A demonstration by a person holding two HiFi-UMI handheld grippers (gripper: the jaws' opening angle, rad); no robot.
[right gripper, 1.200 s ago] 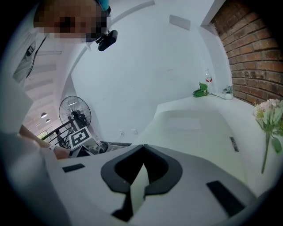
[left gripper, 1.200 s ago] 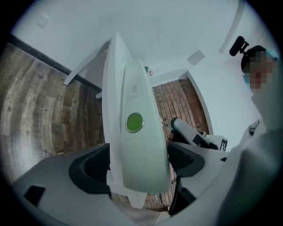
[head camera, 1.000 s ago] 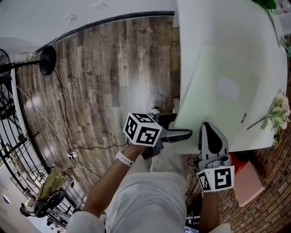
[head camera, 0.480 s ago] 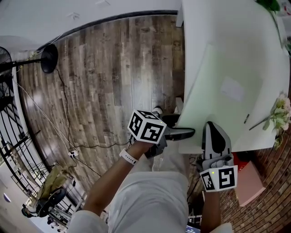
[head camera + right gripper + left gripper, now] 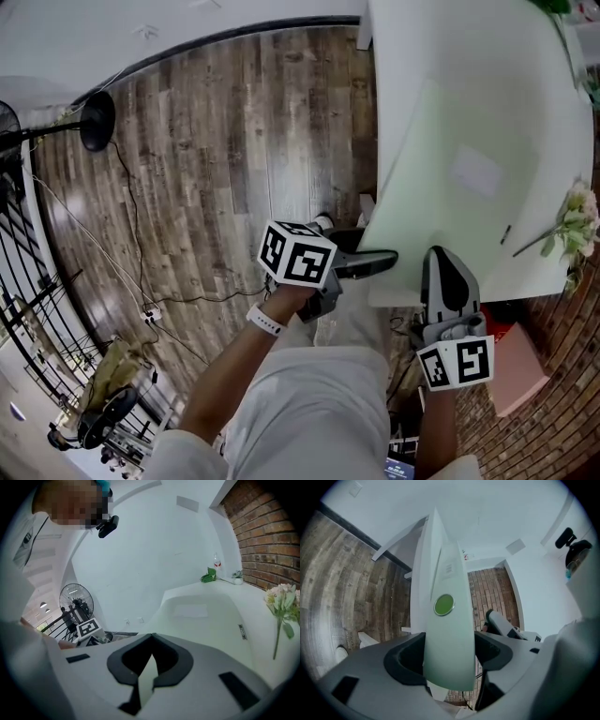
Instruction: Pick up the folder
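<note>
The pale green folder (image 5: 450, 187) lies on the desk (image 5: 441, 37), overhanging its near corner above wood floor (image 5: 234, 141). Its white label (image 5: 476, 173) looks blank, perhaps only blurred. The right gripper (image 5: 439, 255) has its jaws pinched on the overhang. The left gripper (image 5: 386, 259) has closing jaws that straddle it, with gaps on both sides.

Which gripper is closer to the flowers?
Right. The right gripper, shut on the folder at its near edge, sits left of the flowers; the left gripper, jaws closing around the folder's corner, is farther left.
</note>
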